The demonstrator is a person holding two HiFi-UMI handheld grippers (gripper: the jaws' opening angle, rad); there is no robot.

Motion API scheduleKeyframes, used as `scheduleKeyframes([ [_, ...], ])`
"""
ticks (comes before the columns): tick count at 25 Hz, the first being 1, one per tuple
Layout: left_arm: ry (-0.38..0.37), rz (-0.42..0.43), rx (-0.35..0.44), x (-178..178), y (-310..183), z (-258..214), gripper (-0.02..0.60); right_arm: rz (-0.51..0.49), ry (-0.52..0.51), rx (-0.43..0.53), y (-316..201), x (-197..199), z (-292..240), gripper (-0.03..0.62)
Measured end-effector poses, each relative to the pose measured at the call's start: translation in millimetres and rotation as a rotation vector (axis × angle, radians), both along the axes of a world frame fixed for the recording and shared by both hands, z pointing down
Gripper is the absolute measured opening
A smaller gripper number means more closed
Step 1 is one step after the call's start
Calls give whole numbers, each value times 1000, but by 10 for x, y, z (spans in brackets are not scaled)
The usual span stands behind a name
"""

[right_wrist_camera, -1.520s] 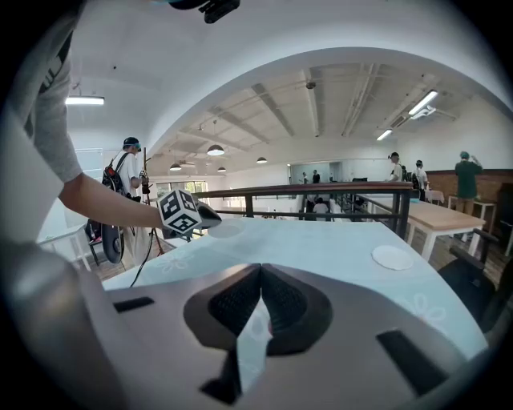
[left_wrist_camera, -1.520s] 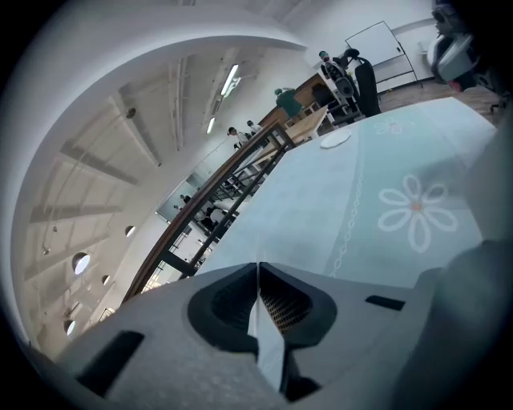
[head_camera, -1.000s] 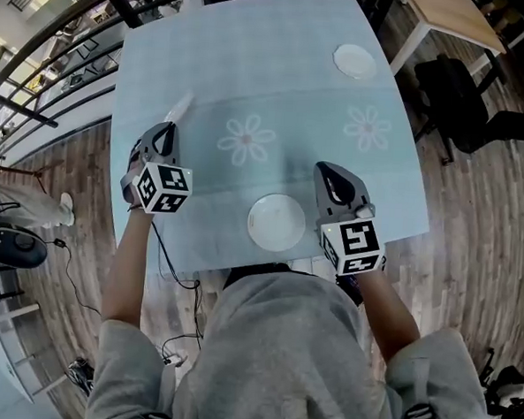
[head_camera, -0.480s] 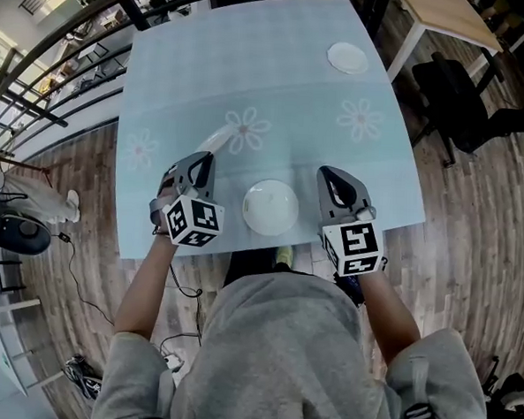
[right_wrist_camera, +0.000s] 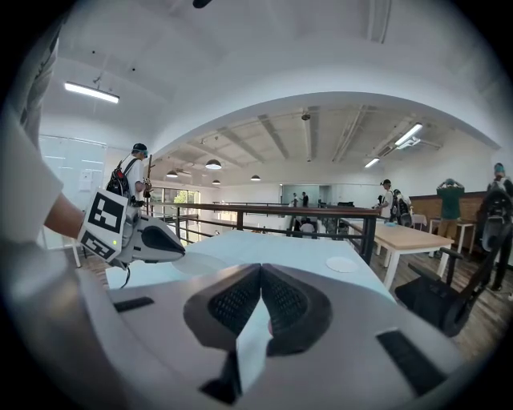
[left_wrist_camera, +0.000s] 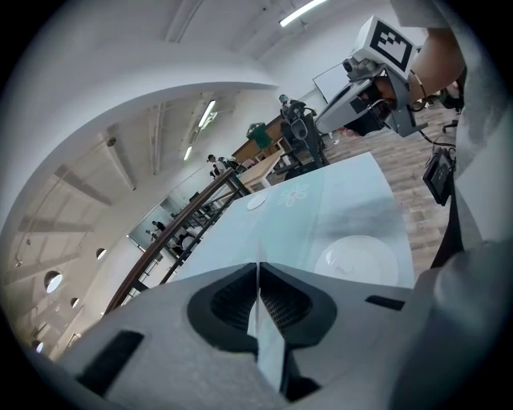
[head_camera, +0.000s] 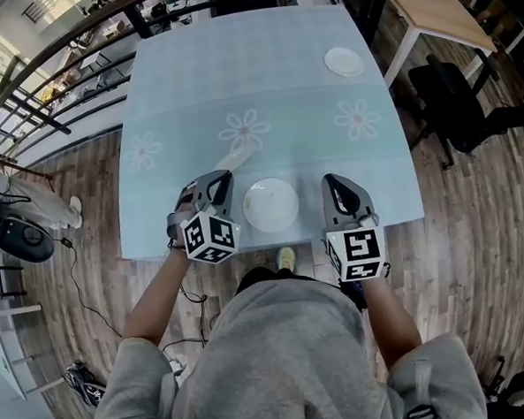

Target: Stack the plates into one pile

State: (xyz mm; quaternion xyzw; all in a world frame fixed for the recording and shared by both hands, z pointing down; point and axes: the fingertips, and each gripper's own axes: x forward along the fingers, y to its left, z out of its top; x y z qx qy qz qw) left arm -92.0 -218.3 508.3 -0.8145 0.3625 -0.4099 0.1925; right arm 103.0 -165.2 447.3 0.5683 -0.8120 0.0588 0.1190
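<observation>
While the left claw (head_camera: 213, 180) pinched 1 plate (head_camera: 236, 157) by its rim, the right claw (head_camera: 338, 182) was pressed together, empty; a 2nd plate (head_camera: 271, 205) lay on the table (head_camera: 253, 71) between them.

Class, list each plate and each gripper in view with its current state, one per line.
left gripper: shut on the held plate's rim.
held plate: gripped, not yet on a pile.
near plate: flat on the table, alone.
far plate: flat on the table, alone.
right gripper: shut, empty.
</observation>
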Motion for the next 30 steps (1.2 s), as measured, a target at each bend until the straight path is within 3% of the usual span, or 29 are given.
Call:
scheduleKeyframes([
  [13,9,45,-43,474,776,234,27,73,-9,-28,792,371,35,26],
  [22,-155,90,-17,765,1105,728,26,90,6,-97,1626,495,320,26],
  [26,-199,108,-58,806,1140,967,28,108,13,-115,1878,537,390,26],
  [30,-193,98,-124,867,1210,1147,28,116,16,-122,2051,603,390,26],
])
